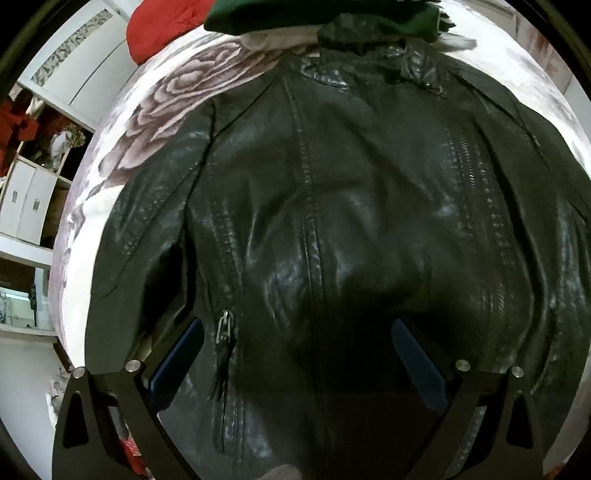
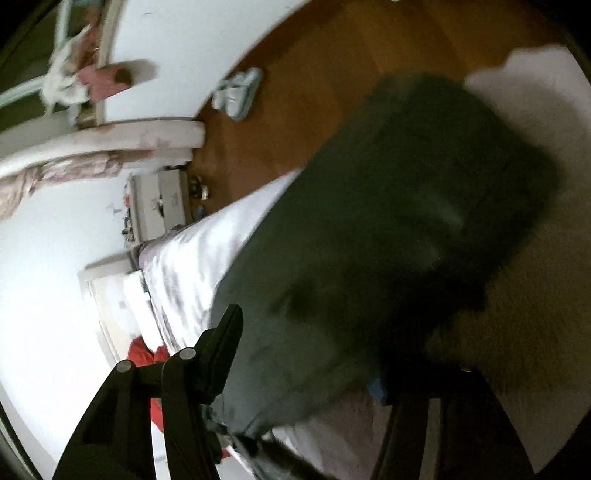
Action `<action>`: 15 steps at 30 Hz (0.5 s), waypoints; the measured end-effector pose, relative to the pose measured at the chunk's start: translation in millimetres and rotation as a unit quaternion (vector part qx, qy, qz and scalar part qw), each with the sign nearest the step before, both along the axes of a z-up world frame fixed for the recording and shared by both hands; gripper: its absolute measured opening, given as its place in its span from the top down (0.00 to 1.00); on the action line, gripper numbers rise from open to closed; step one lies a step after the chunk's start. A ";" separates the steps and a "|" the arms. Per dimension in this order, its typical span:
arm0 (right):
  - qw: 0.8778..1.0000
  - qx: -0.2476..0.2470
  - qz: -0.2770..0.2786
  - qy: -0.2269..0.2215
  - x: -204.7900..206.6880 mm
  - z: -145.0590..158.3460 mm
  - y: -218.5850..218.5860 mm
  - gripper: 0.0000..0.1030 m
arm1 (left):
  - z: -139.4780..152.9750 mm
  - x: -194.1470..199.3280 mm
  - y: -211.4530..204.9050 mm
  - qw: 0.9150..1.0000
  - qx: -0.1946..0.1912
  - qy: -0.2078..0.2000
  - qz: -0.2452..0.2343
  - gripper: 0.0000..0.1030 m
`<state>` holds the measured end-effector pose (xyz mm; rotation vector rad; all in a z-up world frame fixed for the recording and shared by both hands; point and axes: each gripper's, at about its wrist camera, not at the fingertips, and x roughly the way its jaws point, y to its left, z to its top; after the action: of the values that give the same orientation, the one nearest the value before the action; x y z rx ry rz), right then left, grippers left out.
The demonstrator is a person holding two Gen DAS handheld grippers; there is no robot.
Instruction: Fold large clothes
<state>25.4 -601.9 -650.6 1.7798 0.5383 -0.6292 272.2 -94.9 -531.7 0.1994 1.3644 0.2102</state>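
Observation:
A black leather jacket (image 1: 332, 206) lies spread front-up on a bed with a rose-print cover (image 1: 177, 85), collar at the far end. My left gripper (image 1: 295, 354) is open just above the jacket's lower front, its blue pads (image 1: 181, 354) either side of the centre, near a zipper pull (image 1: 226, 328). In the right wrist view the jacket (image 2: 388, 221) is a dark blurred mass. My right gripper (image 2: 306, 354) is open with the jacket's edge between its fingers (image 2: 221, 347); the right finger is mostly hidden in the dark.
Folded green clothing (image 1: 321, 16) and a red garment (image 1: 162, 27) sit at the far end of the bed. White shelves and drawers (image 1: 33, 206) stand to the left. The right wrist view shows a wooden floor (image 2: 314, 74), a white door frame and a white cabinet (image 2: 162, 206).

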 end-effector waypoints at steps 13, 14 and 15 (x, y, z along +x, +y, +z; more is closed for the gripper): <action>0.964 -0.230 0.128 0.047 81.4 192.5 3.4 0.95 | 7.0 9.7 70.8 0.997 -0.024 -0.011 0.068 0.00; 0.949 -0.261 0.167 0.049 104.8 216.8 24.6 0.95 | 10.7 8.5 81.6 0.996 -0.027 -0.013 0.078 0.00; 0.930 -0.294 0.215 0.047 135.6 238.8 51.9 0.95 | 13.4 5.9 89.0 0.996 -0.027 -0.015 0.086 0.00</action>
<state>161.0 -550.0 -411.8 1.0262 0.6936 -0.4979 278.1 -5.9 -518.3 0.0335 1.3554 0.3190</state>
